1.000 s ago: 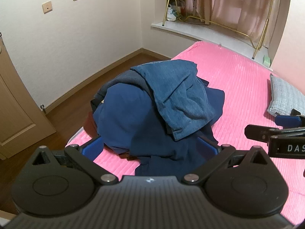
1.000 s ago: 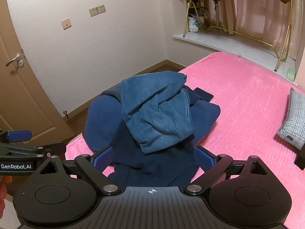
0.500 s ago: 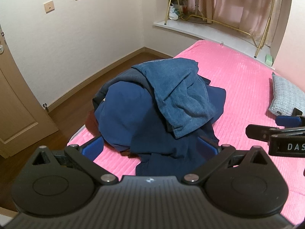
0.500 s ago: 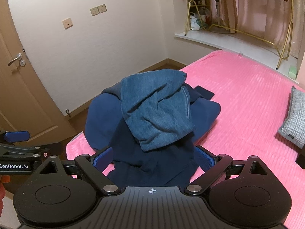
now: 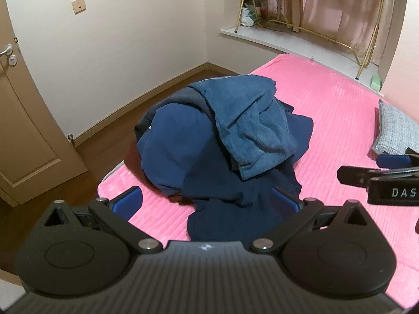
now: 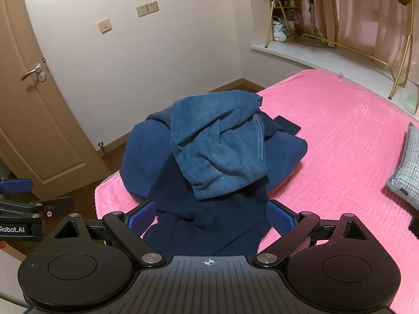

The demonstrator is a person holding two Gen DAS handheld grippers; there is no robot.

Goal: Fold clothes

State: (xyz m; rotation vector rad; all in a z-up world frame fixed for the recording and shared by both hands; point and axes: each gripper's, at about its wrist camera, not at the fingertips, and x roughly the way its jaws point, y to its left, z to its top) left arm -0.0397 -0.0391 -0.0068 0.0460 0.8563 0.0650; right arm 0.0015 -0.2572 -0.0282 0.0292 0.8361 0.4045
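Note:
A heap of clothes (image 5: 209, 157) lies on the near corner of the pink bed (image 5: 335, 110). A lighter blue garment (image 5: 248, 120) is draped over navy pieces (image 5: 178, 151); a dark red bit peeks out at the heap's left edge. From the right wrist the same heap (image 6: 204, 183) shows the blue garment (image 6: 217, 144) on top. My left gripper (image 5: 207, 200) hovers open above the heap's near edge, nothing between its fingers. Over the navy cloth my right gripper (image 6: 210, 214) is open too. The right gripper's side (image 5: 379, 183) shows in the left view.
A grey checked pillow (image 5: 398, 128) lies at the bed's right. A brown door (image 6: 34, 120) and wood floor (image 5: 104, 130) are to the left. A window ledge (image 5: 301, 41) with a gold rack (image 5: 366, 36) and curtains lies beyond the bed.
Both grippers have pulled back and up a little, so the heap sits lower and smaller in view. Jaws stayed open; the clothes have not moved.

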